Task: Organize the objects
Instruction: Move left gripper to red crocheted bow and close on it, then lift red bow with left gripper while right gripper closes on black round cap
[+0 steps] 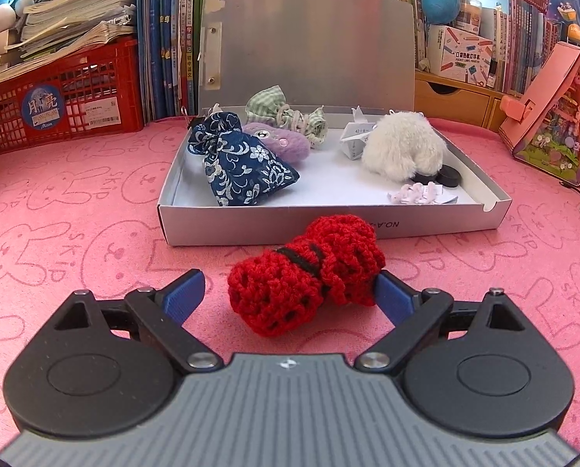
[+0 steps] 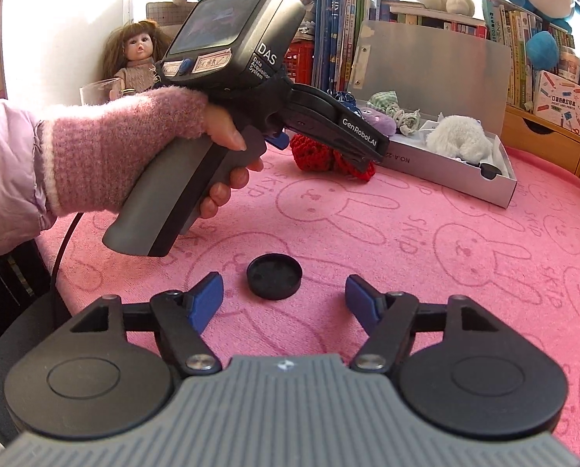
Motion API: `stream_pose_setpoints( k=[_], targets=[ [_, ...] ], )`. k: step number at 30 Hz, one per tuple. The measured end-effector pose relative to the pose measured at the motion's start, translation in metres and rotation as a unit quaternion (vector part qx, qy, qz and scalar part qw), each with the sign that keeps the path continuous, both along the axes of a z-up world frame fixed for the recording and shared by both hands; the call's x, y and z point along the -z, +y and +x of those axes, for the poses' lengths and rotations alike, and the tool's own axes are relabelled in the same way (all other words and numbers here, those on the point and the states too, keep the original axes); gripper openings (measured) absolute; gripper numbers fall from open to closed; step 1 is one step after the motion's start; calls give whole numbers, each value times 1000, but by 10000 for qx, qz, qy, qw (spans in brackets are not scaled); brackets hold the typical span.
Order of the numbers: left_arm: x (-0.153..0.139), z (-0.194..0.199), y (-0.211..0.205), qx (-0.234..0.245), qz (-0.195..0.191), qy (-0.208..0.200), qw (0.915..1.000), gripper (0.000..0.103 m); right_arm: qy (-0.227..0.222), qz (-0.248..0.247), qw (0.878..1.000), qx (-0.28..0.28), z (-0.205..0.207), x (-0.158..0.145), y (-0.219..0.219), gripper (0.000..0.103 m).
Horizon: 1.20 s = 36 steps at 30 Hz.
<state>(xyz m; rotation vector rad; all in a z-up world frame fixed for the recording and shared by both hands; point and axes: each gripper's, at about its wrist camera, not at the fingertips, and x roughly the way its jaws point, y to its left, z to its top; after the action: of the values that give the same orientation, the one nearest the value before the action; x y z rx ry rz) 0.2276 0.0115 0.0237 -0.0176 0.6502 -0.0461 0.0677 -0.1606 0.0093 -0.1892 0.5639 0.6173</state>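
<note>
Red crochet pouch (image 1: pixel 304 272): lies on the pink bunny-print cloth (image 1: pixel 76 233) just in front of the box's front wall, between the left fingers; the right blue pad (image 1: pixel 391 297) touches its frilled end, the left pad stands clear of it.
Counter: covered by the pink cloth; books, a red crate (image 1: pixel 56 105) and plush toys stand along the back.
Box (image 1: pixel 328 225): white, shallow, lid propped upright behind it; sits on the counter beyond the pouch.
Box contents: blue floral pouch (image 1: pixel 239 163) at left, purple fuzzy toy (image 1: pixel 278 142) and green checked pouch (image 1: pixel 286 111) behind it, white fluffy toy (image 1: pixel 402 148) at right, folded paper (image 1: pixel 354 138) beside it, black discs (image 1: pixel 443 177) near the front right.
Left hand-held gripper (image 1: pixel 290 292): released, jaws wide around the red pouch; in the right wrist view a hand (image 2: pixel 219 148) in a pink fingerless glove holds its grip.
Right hand-held gripper (image 2: pixel 284 299): released, jaws apart, low over the cloth.
Black cap (image 2: pixel 274 276): round, lies on the cloth just ahead of the right gripper's fingers, touching neither.
</note>
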Motion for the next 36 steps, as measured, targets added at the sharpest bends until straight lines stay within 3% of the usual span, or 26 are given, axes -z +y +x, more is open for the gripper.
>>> stream_pose_setpoints(
  k=[2, 3, 4, 7, 13, 15, 26, 31, 36],
  targets=[
    [0, -2, -1, -34, 7, -54, 10000, 90, -10, 24, 10000, 80, 1, 0, -1, 63],
    [0, -2, -1, -4, 5, -60, 10000, 83, -18, 44, 9999, 122, 2, 0, -2, 57],
    [0, -3, -2, 42, -13, -36, 10000, 69, -31, 52, 9998, 173, 3, 1, -3, 53],
    [-2, -9, -4, 91, 41, -58, 9999, 61, -67, 37, 9995, 306, 6, 0, -5, 46],
    [-6, -27, 1, 92, -62, -35, 9999, 53, -58, 69, 9988, 479, 10, 1, -9, 50],
    [-6, -37, 5, 70, -135, -35, 9999, 42, -52, 97, 9986, 519, 12, 1, -10, 55],
    [-10, -71, 16, 20, -262, -120, 9996, 42, -33, 173, 9978, 643, 14, 1, -9, 55],
    [-10, -94, 19, 118, -365, -70, 9992, 42, -81, 209, 9970, 737, 15, 0, -12, 49],
    [-6, -125, 23, 392, -175, 19, 9991, 42, -79, 225, 9956, 911, 19, -3, -19, 50]
  ],
)
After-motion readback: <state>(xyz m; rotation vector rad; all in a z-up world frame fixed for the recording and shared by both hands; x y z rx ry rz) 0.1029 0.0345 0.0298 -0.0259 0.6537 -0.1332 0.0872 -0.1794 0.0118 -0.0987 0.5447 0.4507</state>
